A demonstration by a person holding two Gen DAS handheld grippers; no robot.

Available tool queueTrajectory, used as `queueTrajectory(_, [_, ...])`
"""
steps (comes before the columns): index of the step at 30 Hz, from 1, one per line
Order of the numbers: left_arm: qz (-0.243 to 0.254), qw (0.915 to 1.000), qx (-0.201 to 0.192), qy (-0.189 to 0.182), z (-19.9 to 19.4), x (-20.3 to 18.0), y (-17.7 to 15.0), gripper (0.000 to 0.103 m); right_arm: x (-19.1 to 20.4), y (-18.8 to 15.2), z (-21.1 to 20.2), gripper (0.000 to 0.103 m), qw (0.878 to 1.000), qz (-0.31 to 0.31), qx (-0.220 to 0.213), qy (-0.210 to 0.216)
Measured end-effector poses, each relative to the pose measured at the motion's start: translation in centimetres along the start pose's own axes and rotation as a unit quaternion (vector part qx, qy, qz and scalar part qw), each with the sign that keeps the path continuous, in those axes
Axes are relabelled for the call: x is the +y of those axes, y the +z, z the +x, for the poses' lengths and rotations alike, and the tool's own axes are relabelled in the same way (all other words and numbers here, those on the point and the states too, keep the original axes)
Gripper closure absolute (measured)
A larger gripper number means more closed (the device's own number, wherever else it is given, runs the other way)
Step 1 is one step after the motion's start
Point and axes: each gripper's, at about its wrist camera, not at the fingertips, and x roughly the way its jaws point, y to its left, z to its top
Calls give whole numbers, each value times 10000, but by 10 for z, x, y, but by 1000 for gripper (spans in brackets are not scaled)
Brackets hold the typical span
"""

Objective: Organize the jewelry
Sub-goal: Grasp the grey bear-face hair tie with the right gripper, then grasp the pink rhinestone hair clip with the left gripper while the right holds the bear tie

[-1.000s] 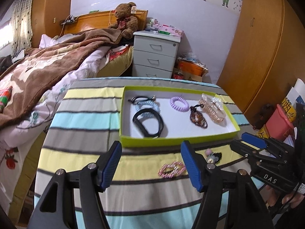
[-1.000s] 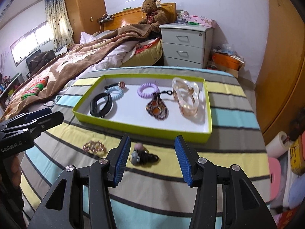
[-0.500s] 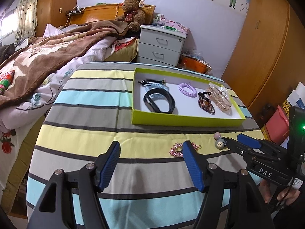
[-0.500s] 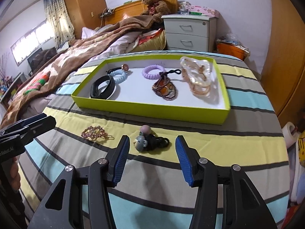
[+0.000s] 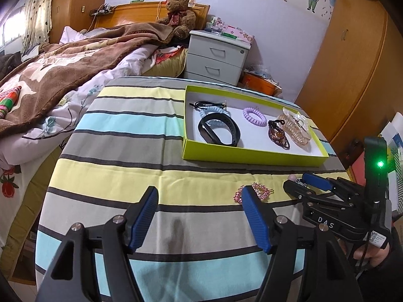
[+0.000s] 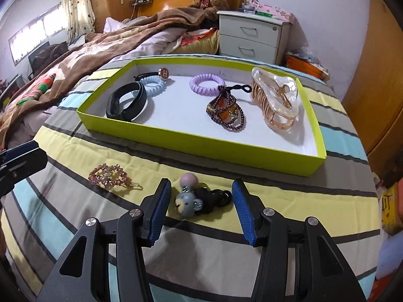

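Although nothing is gripped yet, the risks sit along the near edge of the table (image 6: 289,193), outside the green tray (image 6: 201,142). Toward the left, the left gripper (image 5: 199,209) hovers with jaws wide and empty, and the pink beaded hair clip (image 6: 110,175) lies flat on the striped cloth just beyond its right finger (image 5: 255,220). Being thin and flat, the clip could slide away or drag a fold of cloth into the jaws if approached from the side. Further right, the right gripper (image 6: 201,206) has its jaws wide on either side of the bear hair tie (image 6: 199,200), not yet touching it. The tie is lumpy, a round bear head and a pink ball on a soft black coil; closing on the head alone could make it squirt out forward, and closing too low would probably pinch cloth. At the tray, the black band (image 6: 127,102), blue coil (image 6: 153,86), purple coil (image 6: 207,83), bead bracelet (image 6: 226,112) and claw clip (image 6: 277,100) leave little free floor, so a careless drop over the near wall may land on them.
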Motion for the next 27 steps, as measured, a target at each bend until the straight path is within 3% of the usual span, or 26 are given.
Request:
queueTrajectory(7, [15,10000,55,4,4,-3,0,33,-1,-4,-3,52,10000,-66,-12,-67])
queueTrajectory(10, [33,10000,87,14,6,-6,0,33,-5,-6,-6,64,10000,-50,-31,-65])
queueTrajectory(18, [136,9997,192,2,13,-18,-1,32,-19,-11,-13,74,9999,58,-84,-3])
queueTrajectory(27, [283,9989,362,-70,25,-33,-2,32,-41,-20,-27,75,9995,260,-197,29])
